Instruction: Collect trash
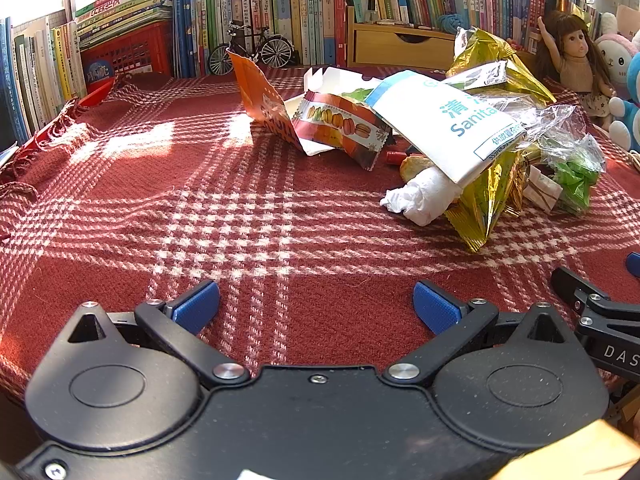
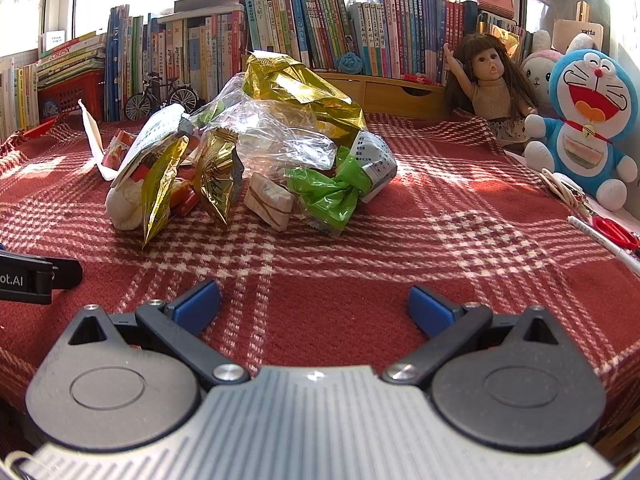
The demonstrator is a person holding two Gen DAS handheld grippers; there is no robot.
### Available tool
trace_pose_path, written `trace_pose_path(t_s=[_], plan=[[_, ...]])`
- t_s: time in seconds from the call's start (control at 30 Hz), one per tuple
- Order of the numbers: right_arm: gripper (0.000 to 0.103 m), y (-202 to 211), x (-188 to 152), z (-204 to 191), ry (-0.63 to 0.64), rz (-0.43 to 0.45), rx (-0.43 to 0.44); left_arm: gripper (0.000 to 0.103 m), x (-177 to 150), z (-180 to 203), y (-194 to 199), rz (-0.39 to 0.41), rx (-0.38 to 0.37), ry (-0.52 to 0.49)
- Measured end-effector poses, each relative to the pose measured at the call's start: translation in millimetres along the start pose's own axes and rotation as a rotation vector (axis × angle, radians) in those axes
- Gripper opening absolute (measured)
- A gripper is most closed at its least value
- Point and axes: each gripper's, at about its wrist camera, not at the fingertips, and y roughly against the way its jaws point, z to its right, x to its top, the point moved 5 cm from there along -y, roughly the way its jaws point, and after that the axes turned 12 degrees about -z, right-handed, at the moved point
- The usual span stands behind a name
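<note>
A heap of trash lies on the red plaid cloth [image 1: 240, 208]. In the left wrist view it holds an orange wrapper [image 1: 256, 96], a macaron-print wrapper [image 1: 340, 124], a white sanitary bag [image 1: 448, 120], a crumpled tissue [image 1: 420, 196] and gold foil [image 1: 484, 196]. The right wrist view shows gold foil [image 2: 296, 88], clear plastic [image 2: 272, 132], a green wrapper [image 2: 332, 192] and a small white packet [image 2: 268, 200]. My left gripper [image 1: 316, 304] is open, well short of the heap, holding nothing. My right gripper [image 2: 314, 304] is open too, empty, in front of the heap.
Books [image 2: 320, 28] line the back wall, with a toy bicycle [image 1: 252, 50] and a wooden drawer box [image 1: 400, 44]. A doll [image 2: 488, 84] and plush toys [image 2: 588, 120] stand at the right. A pen [image 2: 604, 244] and a red item [image 2: 616, 232] lie near the right edge.
</note>
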Motion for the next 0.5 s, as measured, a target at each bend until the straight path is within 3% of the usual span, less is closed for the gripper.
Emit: trace_pose_path(t_s=[0.27,0.5], plan=[[0.103,1.2,-0.6,1.9,-0.003,0.01,0.003,0.103,-0.2,-2.8,5.9,0.026,-0.014,-0.013],[0.103,6.9,11.2,13.4,-0.005,-0.012,0.075,0.103,4.8,-13.0,13.2,0.05,-0.049,0.016]])
